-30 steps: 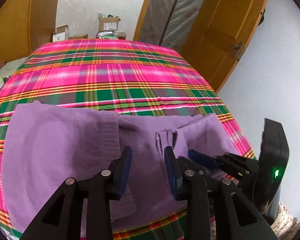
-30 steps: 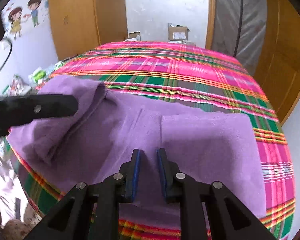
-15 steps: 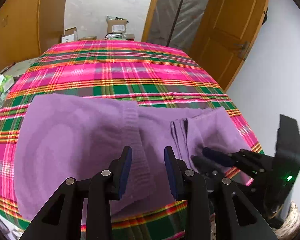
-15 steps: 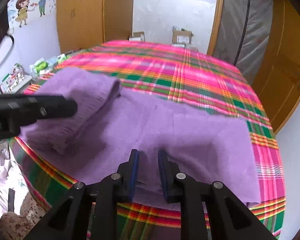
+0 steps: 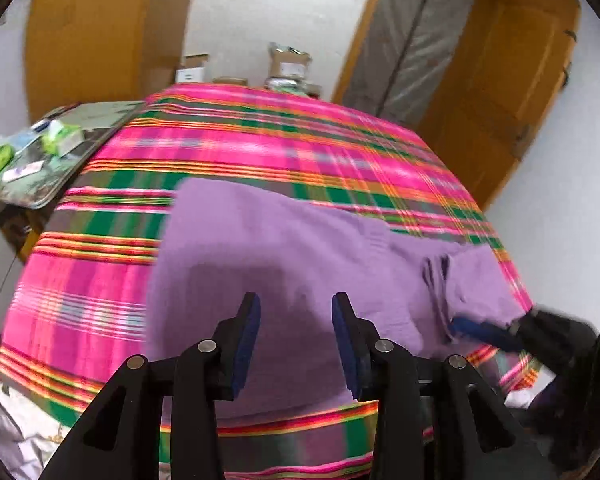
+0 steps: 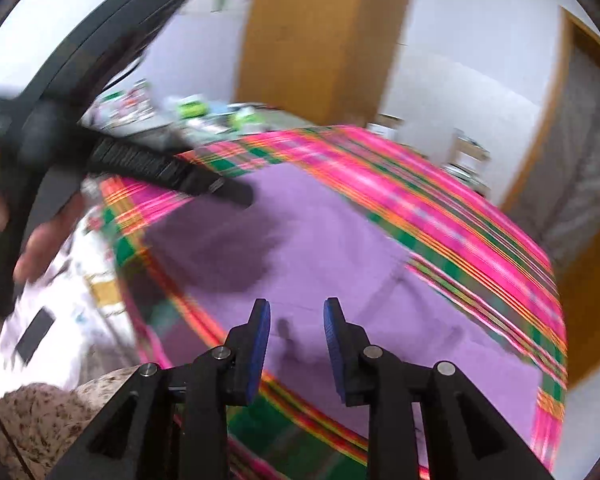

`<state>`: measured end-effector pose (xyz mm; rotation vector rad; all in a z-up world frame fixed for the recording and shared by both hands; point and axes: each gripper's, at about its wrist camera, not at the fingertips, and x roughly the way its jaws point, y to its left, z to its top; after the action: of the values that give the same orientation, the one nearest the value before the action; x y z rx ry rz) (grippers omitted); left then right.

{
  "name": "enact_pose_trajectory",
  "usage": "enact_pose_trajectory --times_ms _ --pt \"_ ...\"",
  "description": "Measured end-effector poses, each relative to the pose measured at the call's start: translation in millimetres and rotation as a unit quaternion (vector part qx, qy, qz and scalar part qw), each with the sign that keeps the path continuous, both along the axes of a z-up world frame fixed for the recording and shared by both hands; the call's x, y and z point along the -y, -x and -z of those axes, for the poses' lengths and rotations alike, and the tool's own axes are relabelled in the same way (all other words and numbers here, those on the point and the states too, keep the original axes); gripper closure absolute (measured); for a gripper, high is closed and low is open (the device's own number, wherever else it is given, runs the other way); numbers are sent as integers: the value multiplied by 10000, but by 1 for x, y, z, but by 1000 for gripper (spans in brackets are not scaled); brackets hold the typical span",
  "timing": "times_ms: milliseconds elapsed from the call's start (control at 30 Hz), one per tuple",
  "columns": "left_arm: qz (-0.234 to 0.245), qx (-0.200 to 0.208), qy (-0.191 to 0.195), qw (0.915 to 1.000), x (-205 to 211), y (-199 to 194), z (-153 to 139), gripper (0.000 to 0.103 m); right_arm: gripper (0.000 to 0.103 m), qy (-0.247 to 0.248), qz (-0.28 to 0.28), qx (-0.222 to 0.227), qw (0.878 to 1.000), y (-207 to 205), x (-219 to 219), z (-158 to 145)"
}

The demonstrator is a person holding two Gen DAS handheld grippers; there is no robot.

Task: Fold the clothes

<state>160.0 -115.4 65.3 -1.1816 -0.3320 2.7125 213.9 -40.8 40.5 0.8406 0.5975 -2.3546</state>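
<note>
A bed under a pink, green and orange plaid blanket (image 5: 260,152) fills a room with wooden doors (image 5: 496,92) and white walls. Nearest you, your left gripper (image 5: 296,336) hovers with its blue-padded jaws spread wide and nothing between them, above the near part of a purple sweater (image 5: 284,248) lying flat on the blanket. At 3 o'clock in the left wrist view, your right gripper (image 5: 484,330) reaches the sweater's bunched edge; from there you cannot tell whether it touches the fabric. The right wrist view shows its jaws (image 6: 296,340) parted and empty over the purple knit (image 6: 332,248). Farther off, at 9 o'clock, a cluttered side table (image 5: 36,160) stands beside the bed; cardboard boxes (image 5: 288,64) sit past the far edge at 12 o'clock.
</note>
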Motion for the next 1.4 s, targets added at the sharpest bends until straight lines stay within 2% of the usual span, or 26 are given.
enact_pose_trajectory --times_ms 33,133,300,600,867,1000,1067,1167,1233,1400 --pt "-105 -3 -39 9999 11 -1 0 64 74 -56 -173 -3 9998 -2 10 2" --pt "-387 0 -100 9992 37 -1 1 63 65 -22 -459 -13 9989 -5 35 8" --pt "-664 309 -565 9957 75 14 15 63 59 -42 -682 136 9976 1 67 23" --pt "-691 536 -930 9918 109 39 36 63 56 -78 -1075 401 9934 11 124 49" --pt "-637 719 -1039 9899 117 59 53 63 54 -181 -936 286 9950 18 142 62" --pt "-531 836 -1111 9889 117 66 59 63 54 -192 -848 150 9961 19 144 65" --pt "-466 915 -1173 9878 117 71 63 56 54 -178 -796 167 9965 20 144 65" --pt "-367 1039 -1379 9843 118 78 68 54 54 -108 -763 251 9967 24 143 66" --pt "-325 1087 -1456 9828 119 81 70 54 56 -63 -724 291 9969 26 142 66" --pt "-238 1155 -1569 9805 117 88 71 54 70 -16 -677 288 9973 29 138 66"
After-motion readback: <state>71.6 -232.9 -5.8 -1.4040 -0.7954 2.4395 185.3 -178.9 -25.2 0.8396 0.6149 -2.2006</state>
